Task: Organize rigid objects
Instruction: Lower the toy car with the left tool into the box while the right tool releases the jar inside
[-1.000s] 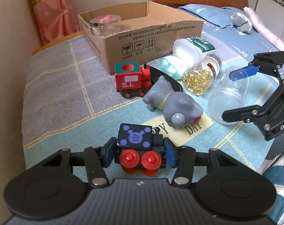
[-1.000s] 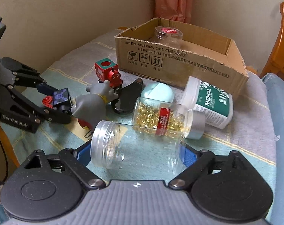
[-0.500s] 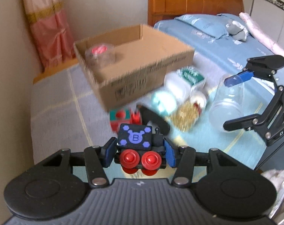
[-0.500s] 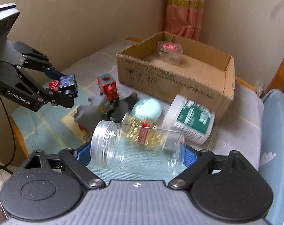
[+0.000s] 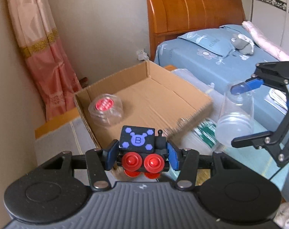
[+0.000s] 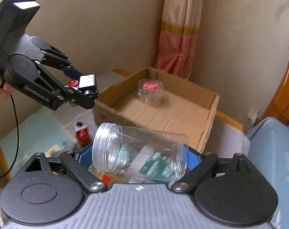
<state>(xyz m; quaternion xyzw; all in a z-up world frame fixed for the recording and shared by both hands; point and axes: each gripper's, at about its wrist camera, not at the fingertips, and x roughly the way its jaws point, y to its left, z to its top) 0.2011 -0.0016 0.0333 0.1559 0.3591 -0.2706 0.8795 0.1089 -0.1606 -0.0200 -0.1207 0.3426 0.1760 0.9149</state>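
While both loads hang in the air short of the cardboard box (image 5: 150,103), we read this:

Left gripper (image 5: 142,153): jaws clenched on the black toy train car (image 5: 137,140), wheels toward us, so we can drop it in.

Right gripper (image 6: 138,157): jaws grasping the empty clear jar (image 6: 140,151) sideways, near the box's front wall.

Box: already holds a red-lidded jar (image 5: 106,110).

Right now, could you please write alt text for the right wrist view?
The right gripper holds an empty clear plastic jar sideways, near an open cardboard box that contains a red-lidded clear jar. At left, the left gripper carries a small black toy train.
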